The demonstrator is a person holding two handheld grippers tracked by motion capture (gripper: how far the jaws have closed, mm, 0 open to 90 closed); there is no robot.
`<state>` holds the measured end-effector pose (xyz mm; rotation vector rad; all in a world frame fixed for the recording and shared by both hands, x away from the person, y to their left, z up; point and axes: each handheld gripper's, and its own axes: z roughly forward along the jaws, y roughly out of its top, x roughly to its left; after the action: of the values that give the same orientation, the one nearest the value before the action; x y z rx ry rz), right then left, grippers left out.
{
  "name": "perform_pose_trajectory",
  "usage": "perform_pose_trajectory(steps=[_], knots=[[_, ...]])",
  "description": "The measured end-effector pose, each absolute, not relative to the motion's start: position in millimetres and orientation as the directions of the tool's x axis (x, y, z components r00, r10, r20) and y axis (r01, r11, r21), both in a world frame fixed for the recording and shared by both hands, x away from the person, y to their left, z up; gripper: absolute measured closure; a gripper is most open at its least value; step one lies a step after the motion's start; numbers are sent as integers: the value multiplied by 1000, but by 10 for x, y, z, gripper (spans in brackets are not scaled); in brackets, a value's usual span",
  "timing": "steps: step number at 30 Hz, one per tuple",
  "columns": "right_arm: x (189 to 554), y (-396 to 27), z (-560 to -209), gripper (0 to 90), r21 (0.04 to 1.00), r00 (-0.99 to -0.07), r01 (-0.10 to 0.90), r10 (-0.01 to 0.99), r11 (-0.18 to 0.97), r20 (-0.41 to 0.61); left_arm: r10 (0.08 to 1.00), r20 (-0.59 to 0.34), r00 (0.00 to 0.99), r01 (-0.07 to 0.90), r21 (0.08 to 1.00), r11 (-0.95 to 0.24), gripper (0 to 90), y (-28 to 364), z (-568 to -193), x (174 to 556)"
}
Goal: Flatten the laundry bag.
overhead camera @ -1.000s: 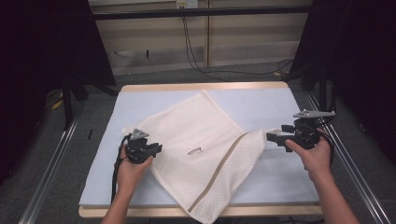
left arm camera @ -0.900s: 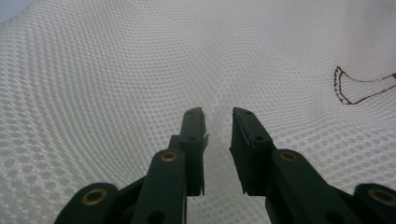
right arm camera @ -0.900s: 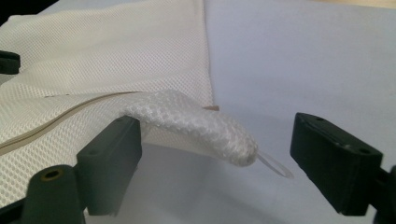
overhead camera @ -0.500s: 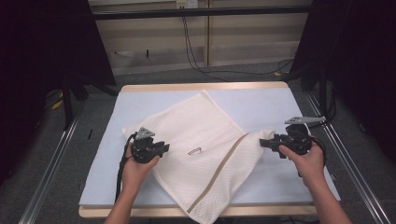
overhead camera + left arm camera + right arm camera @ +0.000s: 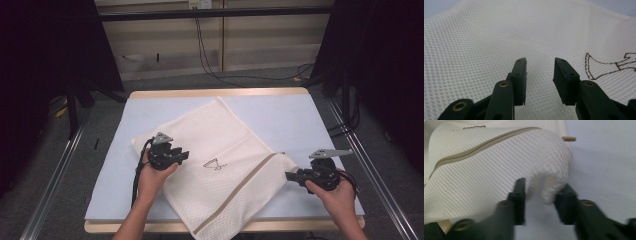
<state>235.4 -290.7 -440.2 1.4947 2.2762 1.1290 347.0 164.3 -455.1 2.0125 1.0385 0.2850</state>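
High view first: a cream mesh bag (image 5: 220,165) lies slantwise across the middle of the pale blue table (image 5: 295,115), its lower corner reaching over the near wooden edge at bottom centre. A tan zip band (image 5: 239,192) runs diagonally through its lower right part, and a small dark stitched logo (image 5: 215,163) sits mid-bag. The left gripper (image 5: 183,155) is at centre left, over the bag's left portion, held by the left hand (image 5: 152,177). The right gripper (image 5: 290,175) is at lower right, its tips at the bag's right corner, with the right hand (image 5: 336,192) behind it.

Left gripper view: the jaws stand moderately apart, nothing between them, mesh spread beneath and beyond. The brown stitched logo shows at the right edge (image 5: 610,66).

Right gripper view: the jaws are parted, and a puffed fold of the bag's corner (image 5: 551,177) bulges into the gap; I cannot tell whether they touch it. The zip band (image 5: 484,145) crosses the upper left, and a small tan tab (image 5: 569,138) sticks out at top centre-right over bare table.
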Motion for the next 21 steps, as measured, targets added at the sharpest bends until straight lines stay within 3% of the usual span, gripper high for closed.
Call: perform_pose_trajectory(steps=[5, 11, 16, 21], knots=[[2351, -3122, -4227, 316, 710, -419, 693, 873, 129, 250, 770, -156, 619, 571, 762, -305, 543, 1657, -4552, 3476], [2487, -3181, -4073, 266, 735, -416, 663, 885, 139, 208, 779, -154, 607, 582, 754, -304, 468, 1708, -4558, 3492], [2705, -3020, -4184, 312, 716, -458, 667, 872, 206, 176, 785, -155, 600, 590, 748, -303, 396, 1725, -4565, 3482], [2767, -2857, -4401, 619, 682, -515, 674, 842, 284, 158, 797, -157, 583, 598, 747, -290, 350, 1811, -4561, 3457]])
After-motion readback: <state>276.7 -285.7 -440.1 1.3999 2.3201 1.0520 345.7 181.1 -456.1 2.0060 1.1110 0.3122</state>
